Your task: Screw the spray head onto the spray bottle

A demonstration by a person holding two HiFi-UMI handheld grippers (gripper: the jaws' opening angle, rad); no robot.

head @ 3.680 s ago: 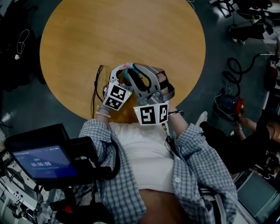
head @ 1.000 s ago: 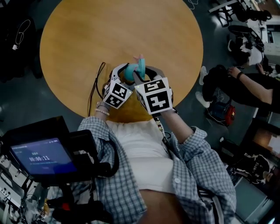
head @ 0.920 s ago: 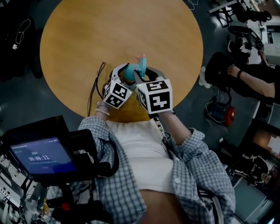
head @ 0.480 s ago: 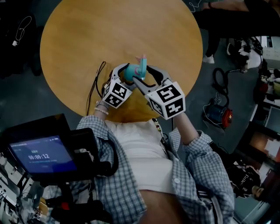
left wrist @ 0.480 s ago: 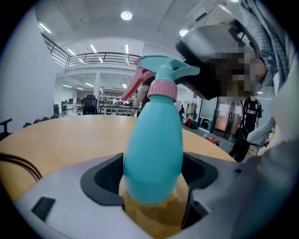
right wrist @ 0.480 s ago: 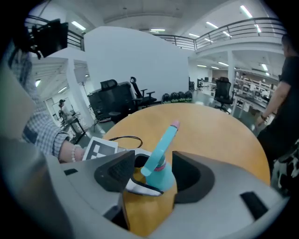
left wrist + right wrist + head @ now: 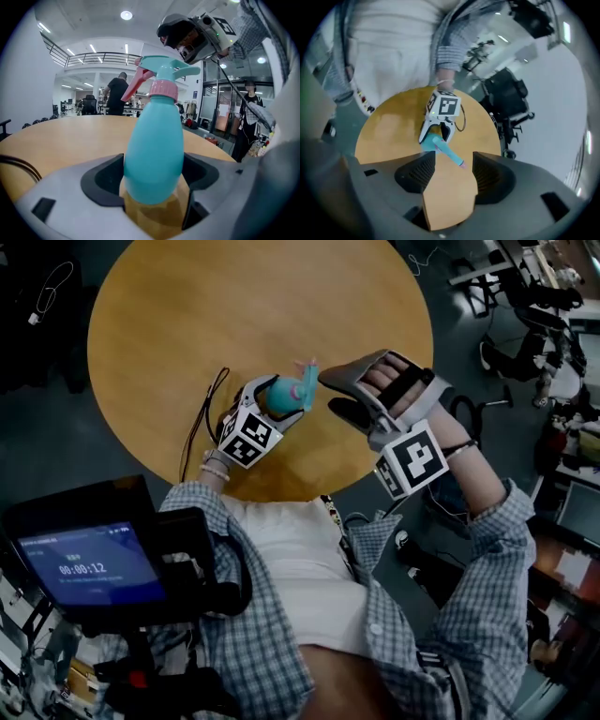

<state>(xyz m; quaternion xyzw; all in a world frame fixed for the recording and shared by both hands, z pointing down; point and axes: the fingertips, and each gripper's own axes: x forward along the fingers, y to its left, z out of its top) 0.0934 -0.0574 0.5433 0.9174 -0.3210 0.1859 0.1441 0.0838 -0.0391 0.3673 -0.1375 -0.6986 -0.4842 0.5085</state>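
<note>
A teal spray bottle [image 7: 280, 396] stands on the round wooden table [image 7: 234, 306], with my left gripper [image 7: 266, 407] shut on its body. In the left gripper view the bottle [image 7: 154, 150] fills the gap between the jaws. On its neck sits the spray head [image 7: 164, 70], with a pink collar and a pink trigger. My right gripper [image 7: 332, 396] hangs up and to the right of the spray head, apart from it. Its jaws have just been opening and hold nothing. In the right gripper view the bottle [image 7: 442, 146] lies far below the open right gripper [image 7: 451, 174].
A black cable [image 7: 201, 424] loops off the table's near edge beside my left hand. A screen on a stand [image 7: 89, 566] sits at lower left. Cables and gear lie on the floor at right [image 7: 553, 352]. A person [image 7: 117, 91] stands far off behind the table.
My right gripper let go of the spray head, rolled over and rose away to the right, with its jaws wider. The left gripper and the bottle stayed put.
</note>
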